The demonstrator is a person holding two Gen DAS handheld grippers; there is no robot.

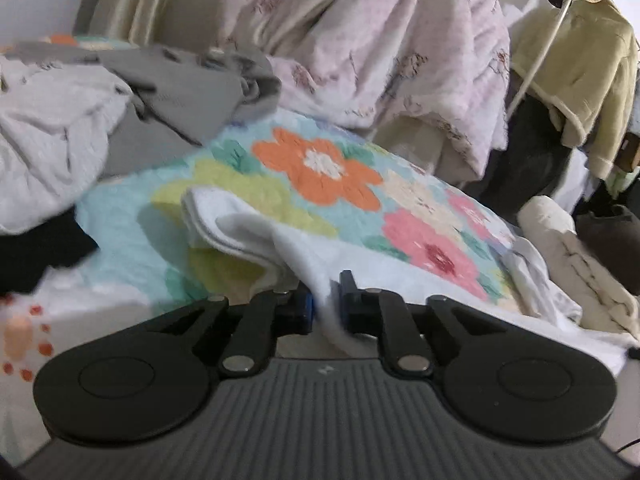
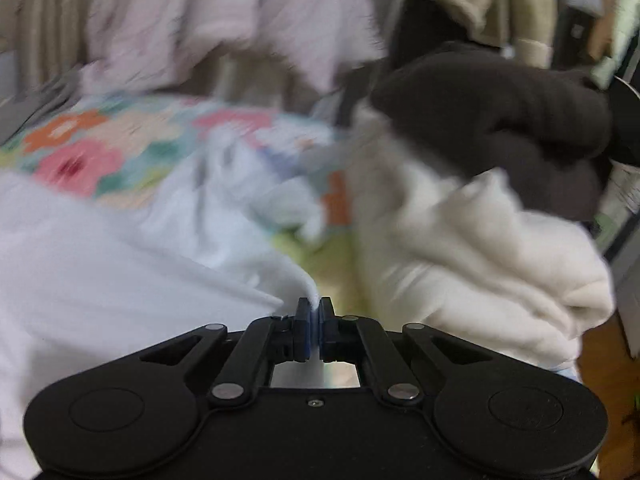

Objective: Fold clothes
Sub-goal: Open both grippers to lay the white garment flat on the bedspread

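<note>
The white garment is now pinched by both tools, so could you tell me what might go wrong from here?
1. The right tool pinches only a thin tip of the white garment, so it may slip out when pulled.
2. The left tool grips a bunched fold, so the fold may come out uneven.

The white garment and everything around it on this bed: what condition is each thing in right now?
white garment: rumpled, pinched at two spots.
left gripper: fingers shut on the cloth.
right gripper: fingers shut on a corner.
floral blanket: spread flat under it.
cream garment: folded, set aside.
dark garment: lying atop the cream one.
grey garment: crumpled, unfolded.
</note>
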